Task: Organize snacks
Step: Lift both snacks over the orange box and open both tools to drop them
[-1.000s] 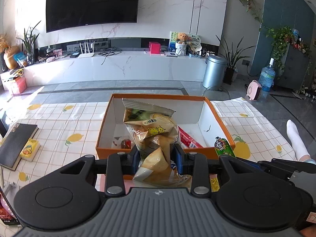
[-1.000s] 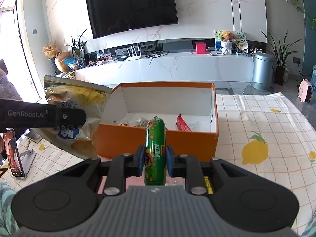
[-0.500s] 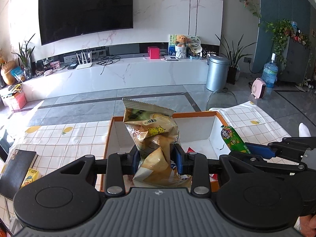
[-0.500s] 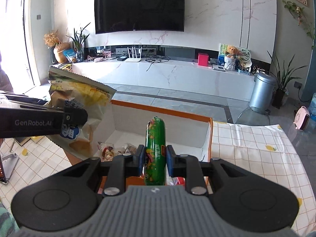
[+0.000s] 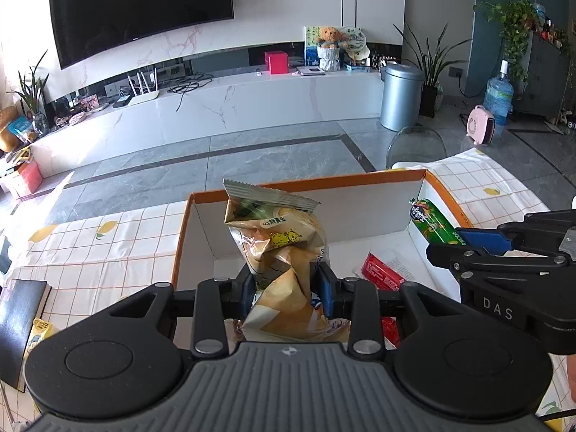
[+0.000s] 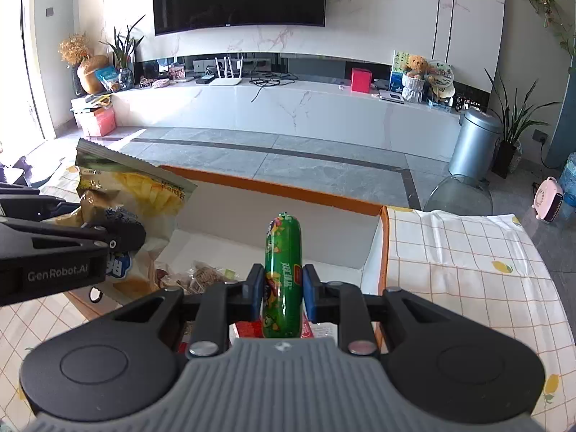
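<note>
My left gripper is shut on a yellow snack bag and holds it upright over the orange box. My right gripper is shut on a green sausage stick, upright over the same box. The sausage and right gripper also show at the right of the left wrist view. The bag and left gripper show at the left of the right wrist view. A red packet and small wrapped snacks lie inside the box.
The box stands on a checked tablecloth with lemon prints. A black book and a small yellow packet lie at the table's left. A glass chair back stands beyond the table's far edge.
Both grippers have moved forward and up with their snacks, from in front of the box's near wall to above its inside. Both stayed shut.
</note>
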`<action>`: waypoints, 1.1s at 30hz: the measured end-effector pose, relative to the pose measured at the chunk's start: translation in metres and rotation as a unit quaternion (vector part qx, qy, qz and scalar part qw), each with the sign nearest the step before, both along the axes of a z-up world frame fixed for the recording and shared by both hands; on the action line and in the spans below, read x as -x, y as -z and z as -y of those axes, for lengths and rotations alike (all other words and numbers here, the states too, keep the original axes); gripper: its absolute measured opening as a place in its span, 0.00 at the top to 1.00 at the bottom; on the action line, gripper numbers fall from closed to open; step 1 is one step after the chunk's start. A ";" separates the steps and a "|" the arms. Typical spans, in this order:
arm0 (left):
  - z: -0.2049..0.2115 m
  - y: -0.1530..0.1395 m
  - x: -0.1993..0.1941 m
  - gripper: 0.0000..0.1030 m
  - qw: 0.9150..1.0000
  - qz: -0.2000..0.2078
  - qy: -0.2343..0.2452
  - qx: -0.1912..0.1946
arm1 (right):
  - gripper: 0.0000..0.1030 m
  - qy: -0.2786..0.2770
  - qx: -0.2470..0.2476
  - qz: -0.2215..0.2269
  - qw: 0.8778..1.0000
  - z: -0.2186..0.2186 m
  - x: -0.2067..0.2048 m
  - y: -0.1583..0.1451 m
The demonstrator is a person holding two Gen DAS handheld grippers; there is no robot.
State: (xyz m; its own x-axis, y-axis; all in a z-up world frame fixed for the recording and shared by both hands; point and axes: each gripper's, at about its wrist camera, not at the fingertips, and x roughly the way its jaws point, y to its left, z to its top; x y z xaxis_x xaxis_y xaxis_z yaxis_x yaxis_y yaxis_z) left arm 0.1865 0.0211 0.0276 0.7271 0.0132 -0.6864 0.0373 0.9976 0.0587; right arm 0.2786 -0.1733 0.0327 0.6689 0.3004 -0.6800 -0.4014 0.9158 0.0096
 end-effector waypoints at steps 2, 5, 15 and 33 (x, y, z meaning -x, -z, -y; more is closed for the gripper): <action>-0.001 0.007 -0.008 0.62 1.000 -0.014 0.002 0.003 | 0.81 -0.004 0.015 -0.009 1.000 -0.006 -0.009 0.009; -0.004 0.018 -0.017 0.62 0.999 -0.036 0.005 0.011 | 0.81 -0.012 0.041 -0.019 0.999 -0.015 -0.020 0.023; -0.014 0.040 -0.034 0.61 0.996 -0.087 0.009 0.025 | 0.81 -0.022 0.101 -0.052 0.993 -0.028 -0.041 0.057; -0.013 0.042 -0.041 0.35 0.994 -0.103 0.010 0.033 | 0.81 -0.018 0.119 -0.098 0.988 -0.034 -0.046 0.075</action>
State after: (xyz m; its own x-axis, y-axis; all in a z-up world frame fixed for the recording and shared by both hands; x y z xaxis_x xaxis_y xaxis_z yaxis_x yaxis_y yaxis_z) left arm 0.2271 0.0345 -0.0143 0.5711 -0.0506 -0.8193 0.0625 0.9979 -0.0181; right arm 0.3249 -0.1388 -0.0420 0.5087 0.1373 -0.8499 -0.4459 0.8865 -0.1238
